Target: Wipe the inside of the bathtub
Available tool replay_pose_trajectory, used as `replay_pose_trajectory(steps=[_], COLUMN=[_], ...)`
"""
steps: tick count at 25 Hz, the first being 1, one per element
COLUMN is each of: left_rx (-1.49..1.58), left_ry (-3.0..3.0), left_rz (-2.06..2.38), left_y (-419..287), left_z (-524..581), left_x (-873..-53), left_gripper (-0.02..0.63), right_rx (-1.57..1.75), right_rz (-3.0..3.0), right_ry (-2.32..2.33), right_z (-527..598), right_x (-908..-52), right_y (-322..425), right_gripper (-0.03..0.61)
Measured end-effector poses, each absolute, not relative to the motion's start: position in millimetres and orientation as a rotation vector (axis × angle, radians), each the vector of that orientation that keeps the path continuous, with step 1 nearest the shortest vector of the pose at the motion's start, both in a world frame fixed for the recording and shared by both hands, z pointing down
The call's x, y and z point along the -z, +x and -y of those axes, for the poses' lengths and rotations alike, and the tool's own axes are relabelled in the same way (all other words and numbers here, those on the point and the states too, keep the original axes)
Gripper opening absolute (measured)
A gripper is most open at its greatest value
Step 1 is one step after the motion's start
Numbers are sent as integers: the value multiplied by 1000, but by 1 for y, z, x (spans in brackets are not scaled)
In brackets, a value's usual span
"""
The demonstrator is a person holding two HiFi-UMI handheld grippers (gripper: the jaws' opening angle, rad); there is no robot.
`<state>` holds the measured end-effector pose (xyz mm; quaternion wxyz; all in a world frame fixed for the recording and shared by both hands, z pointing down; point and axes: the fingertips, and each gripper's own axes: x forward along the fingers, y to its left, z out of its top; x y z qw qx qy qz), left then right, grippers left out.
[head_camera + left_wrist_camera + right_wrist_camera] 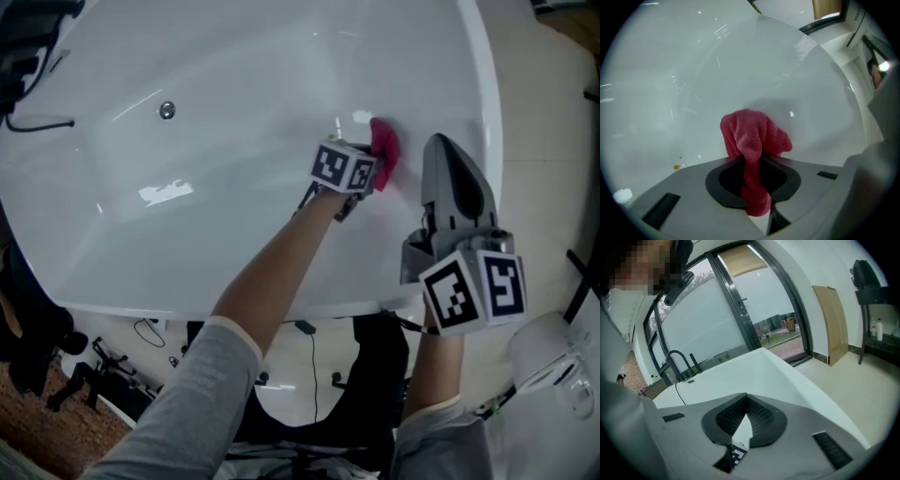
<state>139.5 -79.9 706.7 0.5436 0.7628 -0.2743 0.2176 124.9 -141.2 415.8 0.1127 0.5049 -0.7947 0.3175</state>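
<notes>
Right gripper, clenched empty, hangs over the bathtub rim; left gripper clamps pink cloth against its wall.

The bathtub floor lies open and wide left of the left hand-held gripper, broken only by the drain. To its right the wall rises close, its red cloth against it. The right hand-held gripper hangs over that rim. A black cable crosses the far left corner.

1 bathtub. 1 drain. 1 pink cloth. 2 grippers: left gripper, right gripper. 2 marker cubes, one per gripper. 1 black faucet. 1 cardboard panel, far right.
</notes>
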Motion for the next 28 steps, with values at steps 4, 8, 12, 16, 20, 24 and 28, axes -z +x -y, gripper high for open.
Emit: replay_pose_trajectory(steps=[4, 8, 12, 16, 20, 24, 28], left_rx=[-552, -561, -612, -682, -801, -866, -1028], left_ry=[1783, 1737, 1732, 1722, 1739, 1770, 1910], left_rz=[682, 716, 735, 753, 724, 729, 594], left_y=[124, 111, 102, 86, 78, 75, 83], left_z=[82, 81, 77, 66, 71, 78, 71], left_x=[-735, -766, -793, -817, -842, -853, -854], left_gripper=[69, 66, 64, 63, 58, 58, 58], right_rx=[-960, -1012, -1060, -1073, -1036, -1083, -1063], right_rz=[2348, 2365, 2411, 2451, 2467, 2457, 2441], right_ry=[1443, 1439, 1430, 1405, 1392, 1404, 1424], right_z=[150, 155, 147, 128, 132, 125, 123], right_x=[-440, -452, -450, -442, -441, -450, -453], right_y=[119, 119, 116, 103, 98, 104, 108], right_gripper=[9, 9, 9, 9, 9, 9, 9])
